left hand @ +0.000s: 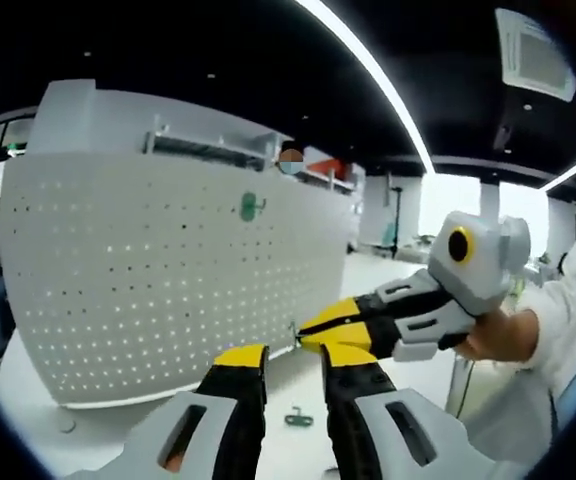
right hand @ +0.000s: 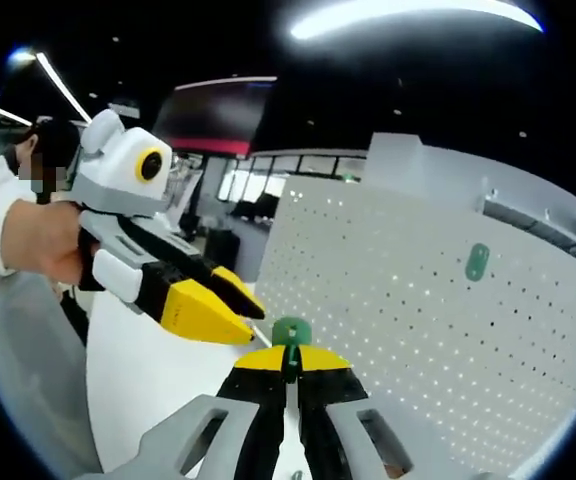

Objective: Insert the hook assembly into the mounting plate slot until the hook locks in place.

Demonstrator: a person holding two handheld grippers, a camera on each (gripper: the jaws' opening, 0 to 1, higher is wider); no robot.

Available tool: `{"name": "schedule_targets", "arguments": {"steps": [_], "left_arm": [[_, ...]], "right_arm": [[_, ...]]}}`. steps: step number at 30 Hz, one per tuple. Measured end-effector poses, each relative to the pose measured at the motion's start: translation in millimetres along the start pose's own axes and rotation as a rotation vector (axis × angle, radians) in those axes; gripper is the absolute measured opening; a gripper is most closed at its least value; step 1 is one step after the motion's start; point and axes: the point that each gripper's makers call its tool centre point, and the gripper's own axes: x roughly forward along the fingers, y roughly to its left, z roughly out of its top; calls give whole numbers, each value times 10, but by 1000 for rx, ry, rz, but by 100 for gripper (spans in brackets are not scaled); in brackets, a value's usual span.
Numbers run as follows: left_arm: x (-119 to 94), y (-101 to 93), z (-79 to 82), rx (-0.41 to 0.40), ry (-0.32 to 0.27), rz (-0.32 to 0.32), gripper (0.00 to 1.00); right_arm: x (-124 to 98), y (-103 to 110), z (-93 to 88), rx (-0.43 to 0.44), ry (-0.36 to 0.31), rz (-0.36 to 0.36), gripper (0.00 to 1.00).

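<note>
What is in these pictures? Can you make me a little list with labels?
board: white pegboard standing upright on a white table
on the board: green mounting plate
right claw: shut on a green hook piece
left claw: open, holding nothing
on the table: another small green hook lying loose
who: a person in white sleeves holding both claws

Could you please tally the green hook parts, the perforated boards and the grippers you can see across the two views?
Green hook parts: 3: one mounted on the board, one lying on the table, one held by the right gripper.
Perforated boards: 1.
Grippers: 2: left gripper, right gripper.
Total: 6.
</note>
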Motion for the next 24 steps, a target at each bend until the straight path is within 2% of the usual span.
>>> {"name": "schedule_targets", "arguments": {"steps": [4,6,14,18,21,24], "left_arm": [[-49,22,-24,24,-3,2,28],[-81,30,-3,33,-31,-3,29],[-165,58,25,92,-70,9,35],[-211,73,-13,89,-59,3,37],[-243,97,-134,64,-13,0,42],[-268,101,-187,55,-8,-2,43]], "right_arm": [[-23,-55,-11,17,3,-18,0],[-36,-77,-12,22,3,-25,0],[-88,-199,-2,43,0,-66,0],[-124,-290,-10,52,2,-93,0],[-159,-393,-28,60,8,-123,0],[-192,-494,-38,67,14,-149,0]]}}
